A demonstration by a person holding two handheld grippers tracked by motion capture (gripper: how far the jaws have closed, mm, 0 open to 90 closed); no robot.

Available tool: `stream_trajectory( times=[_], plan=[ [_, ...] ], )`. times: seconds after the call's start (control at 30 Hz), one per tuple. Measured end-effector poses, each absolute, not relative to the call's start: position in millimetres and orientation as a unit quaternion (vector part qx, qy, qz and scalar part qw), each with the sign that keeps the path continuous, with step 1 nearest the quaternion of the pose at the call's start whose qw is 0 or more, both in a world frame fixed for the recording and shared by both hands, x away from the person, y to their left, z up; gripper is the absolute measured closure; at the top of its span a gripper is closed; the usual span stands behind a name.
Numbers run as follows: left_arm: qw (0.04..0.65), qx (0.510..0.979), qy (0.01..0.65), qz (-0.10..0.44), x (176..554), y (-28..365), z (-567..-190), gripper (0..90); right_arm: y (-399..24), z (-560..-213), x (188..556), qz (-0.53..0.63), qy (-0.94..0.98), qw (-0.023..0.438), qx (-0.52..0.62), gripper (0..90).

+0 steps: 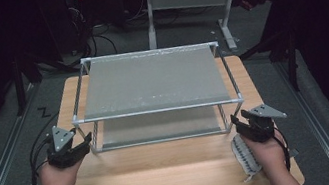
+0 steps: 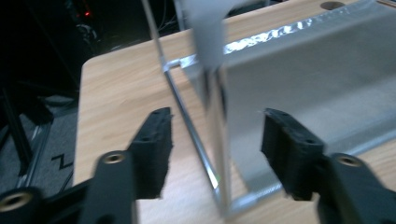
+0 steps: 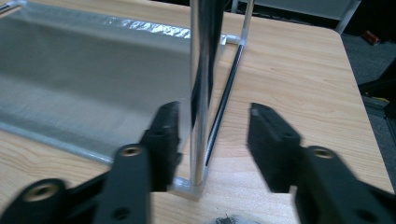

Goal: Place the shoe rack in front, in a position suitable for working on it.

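Observation:
A two-tier metal rack (image 1: pixel 150 82) with grey mesh shelves stands on the wooden table (image 1: pixel 166 173). My left gripper (image 1: pixel 87 141) is at the rack's front left corner. In the left gripper view its jaws (image 2: pixel 217 116) stand open on either side of the upright corner post (image 2: pixel 217 140), with a gap on both sides. My right gripper (image 1: pixel 236 123) is at the front right corner. In the right gripper view the shiny post (image 3: pixel 200 93) stands between the open jaws (image 3: pixel 215 109), close to the left pad (image 3: pixel 163 135) and well clear of the right one.
A grey patterned strip (image 1: pixel 245 157) lies on the table by the right hand. Bare wood runs along the front of the rack. Behind the table stands a white desk frame (image 1: pixel 188 2), with cables on the dark floor around it.

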State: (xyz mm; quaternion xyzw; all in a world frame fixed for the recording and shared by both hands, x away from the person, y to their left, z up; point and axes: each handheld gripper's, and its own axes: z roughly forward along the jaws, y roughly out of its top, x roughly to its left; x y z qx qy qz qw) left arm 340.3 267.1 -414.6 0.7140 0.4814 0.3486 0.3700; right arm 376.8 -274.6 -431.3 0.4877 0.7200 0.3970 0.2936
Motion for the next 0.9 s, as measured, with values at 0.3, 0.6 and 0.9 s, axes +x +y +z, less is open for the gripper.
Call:
stream_trajectory(
  times=[0.3, 0.6, 0.9],
  plan=[
    [0.398, 0.691, 0.481, 0.365, 318, 263, -423, 78.2, -272, -435, 381, 0.403, 0.722, 0.297, 0.478, 78.7],
    [0.434, 0.701, 0.436, 0.359, 254, 243, -430, 78.5, -279, -433, 395, 0.372, 0.716, 0.330, 0.491, 60.9],
    [0.447, 0.736, 0.380, 0.338, 248, 202, -429, 78.4, -296, -429, 372, 0.374, 0.703, 0.348, 0.495, 52.4]
  ],
)
